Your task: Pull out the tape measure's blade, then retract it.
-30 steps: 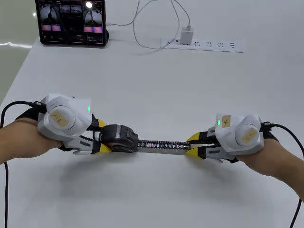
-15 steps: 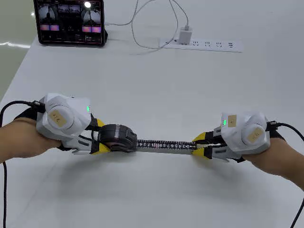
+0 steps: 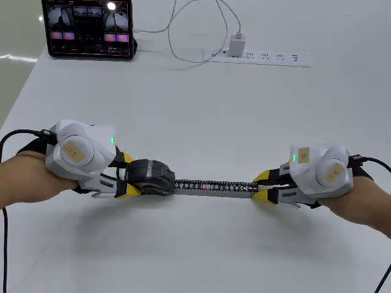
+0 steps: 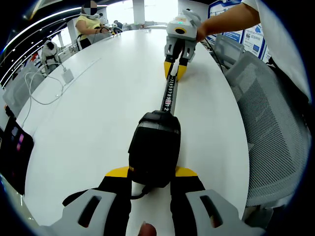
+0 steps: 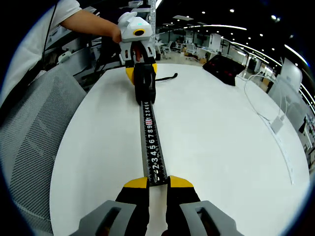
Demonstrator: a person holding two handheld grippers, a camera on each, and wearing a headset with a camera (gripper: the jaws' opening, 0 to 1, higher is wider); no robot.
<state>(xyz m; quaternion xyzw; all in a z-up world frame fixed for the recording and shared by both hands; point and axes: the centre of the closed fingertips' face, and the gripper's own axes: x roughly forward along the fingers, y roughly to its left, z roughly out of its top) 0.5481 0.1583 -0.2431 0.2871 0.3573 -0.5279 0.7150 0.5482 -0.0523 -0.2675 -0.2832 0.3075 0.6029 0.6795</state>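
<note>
Your left gripper has its fingers clamped on the tape measure, which lies on the tabletop well nearer you than the power strip. The blade stretches flat, parallel to that strip, pointing toward your right gripper, whose narrow fingers pinch its tip.

White workbench — grey mesh chair beside it; ceiling spotlights, perhaps an open office beyond.
</note>
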